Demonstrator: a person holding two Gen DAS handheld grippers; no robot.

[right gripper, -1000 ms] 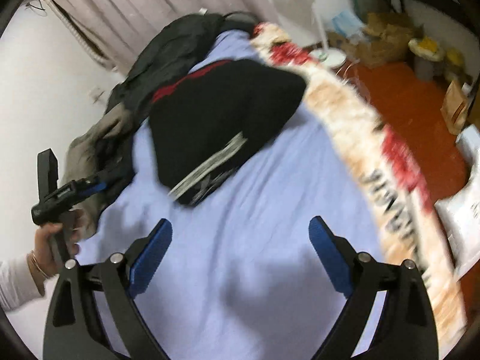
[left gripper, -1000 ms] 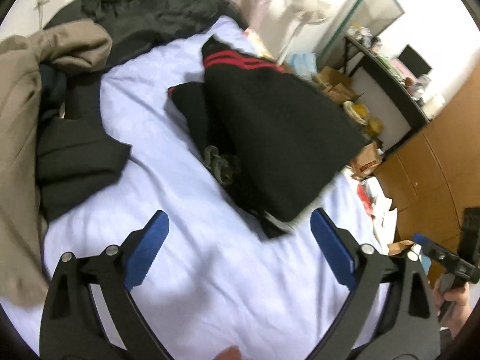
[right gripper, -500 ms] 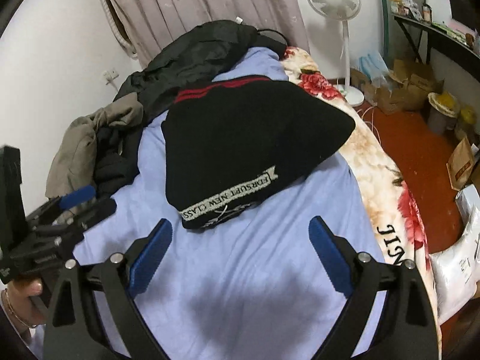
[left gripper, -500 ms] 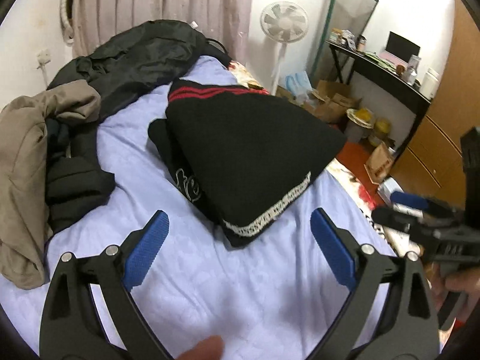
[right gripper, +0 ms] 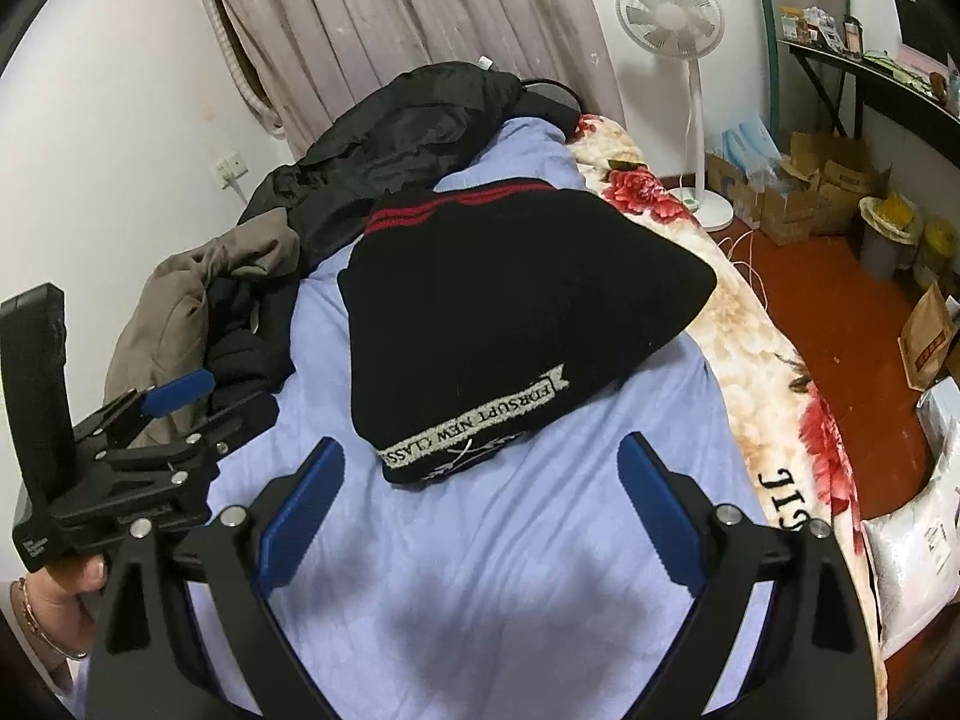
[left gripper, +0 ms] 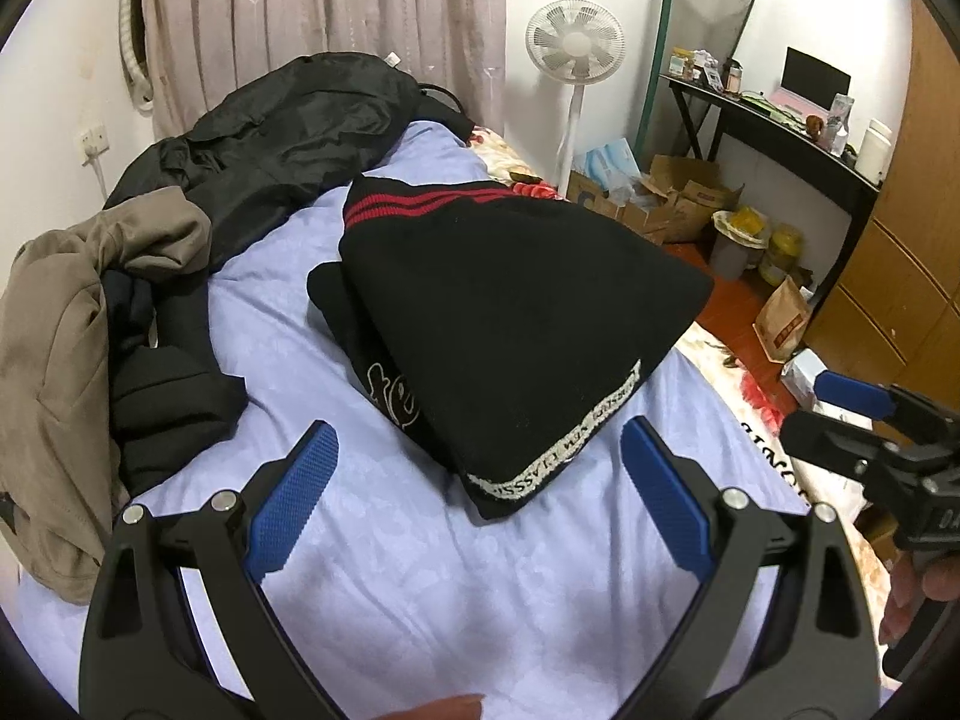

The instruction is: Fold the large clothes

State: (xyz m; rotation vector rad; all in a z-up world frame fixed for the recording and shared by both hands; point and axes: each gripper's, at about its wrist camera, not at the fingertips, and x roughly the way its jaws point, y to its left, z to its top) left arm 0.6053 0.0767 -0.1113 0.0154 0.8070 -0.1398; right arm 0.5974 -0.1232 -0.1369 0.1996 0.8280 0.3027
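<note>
Black sweater (left gripper: 510, 324) folded at 12 o'clock on the lilac bedsheet (left gripper: 456, 588).
I see red stripes at its far hem, a white lettered band nearest me; my left gripper (left gripper: 480, 498) and right gripper (right gripper: 480, 504) both hang spread wide, gripping nothing, clear of the cloth; since a second ago the views have steadied, the sweater unmoved.

A home bedroom (bed (left gripper: 420, 570), curtain (left gripper: 324, 18), standing fan (left gripper: 575, 42)).

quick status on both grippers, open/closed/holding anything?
Left gripper: open, holding nothing, above the lilac bedsheet.
Right gripper: open, holding nothing, just short of the folded black sweater.
</note>
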